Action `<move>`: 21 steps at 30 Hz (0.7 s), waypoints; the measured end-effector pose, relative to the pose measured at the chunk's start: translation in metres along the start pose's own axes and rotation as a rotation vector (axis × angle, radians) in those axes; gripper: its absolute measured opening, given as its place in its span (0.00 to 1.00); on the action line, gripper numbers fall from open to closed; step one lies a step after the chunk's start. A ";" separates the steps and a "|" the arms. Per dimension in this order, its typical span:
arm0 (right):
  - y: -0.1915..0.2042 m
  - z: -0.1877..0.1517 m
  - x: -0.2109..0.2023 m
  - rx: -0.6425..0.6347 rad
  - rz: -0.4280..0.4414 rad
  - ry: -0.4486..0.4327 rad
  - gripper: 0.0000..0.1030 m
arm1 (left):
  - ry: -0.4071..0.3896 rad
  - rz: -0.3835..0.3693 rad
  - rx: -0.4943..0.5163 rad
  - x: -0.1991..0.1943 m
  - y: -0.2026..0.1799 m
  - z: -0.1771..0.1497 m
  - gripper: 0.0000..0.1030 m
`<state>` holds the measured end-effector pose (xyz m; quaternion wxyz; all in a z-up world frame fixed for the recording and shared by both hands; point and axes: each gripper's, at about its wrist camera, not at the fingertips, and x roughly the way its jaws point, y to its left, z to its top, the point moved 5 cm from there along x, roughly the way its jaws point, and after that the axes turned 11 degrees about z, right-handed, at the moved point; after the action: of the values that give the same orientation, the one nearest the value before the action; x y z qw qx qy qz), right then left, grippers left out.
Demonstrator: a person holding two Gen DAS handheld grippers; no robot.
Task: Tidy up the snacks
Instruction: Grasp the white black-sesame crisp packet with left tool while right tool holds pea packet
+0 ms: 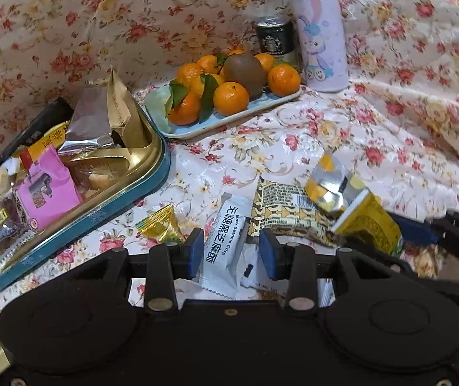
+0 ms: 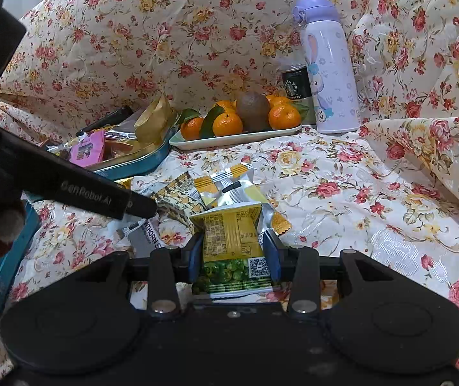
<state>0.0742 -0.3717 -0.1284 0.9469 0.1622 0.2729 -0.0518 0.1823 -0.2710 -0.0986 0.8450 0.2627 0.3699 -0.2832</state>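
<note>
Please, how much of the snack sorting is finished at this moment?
Partly done. Several packets, one pink, already lie in the tin. The right gripper grips a yellow-green snack packet. The left gripper is open around a black sesame crisp packet. Other wrappers remain on the floral cloth.

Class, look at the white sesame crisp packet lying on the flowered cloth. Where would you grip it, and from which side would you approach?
Grip the white sesame crisp packet across its narrow width, near the middle, coming from above. It lies flat on the cloth and is long and thin, so the long edges give the fingers two parallel sides. The left tool already straddles it there. Avoid the crimped ends, which likely slip.
</note>
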 end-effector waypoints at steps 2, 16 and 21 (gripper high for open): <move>0.001 0.000 0.000 0.001 0.000 0.000 0.41 | 0.010 -0.018 -0.027 0.001 0.004 0.002 0.46; 0.000 0.000 -0.001 0.005 0.003 -0.003 0.41 | 0.099 -0.087 -0.086 0.014 0.003 -0.004 0.41; 0.000 0.000 -0.001 0.005 0.005 -0.003 0.41 | 0.118 -0.073 -0.160 0.009 0.010 -0.007 0.28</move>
<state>0.0736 -0.3721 -0.1281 0.9469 0.1654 0.2711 -0.0504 0.1912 -0.2622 -0.1072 0.8291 0.1971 0.4496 -0.2675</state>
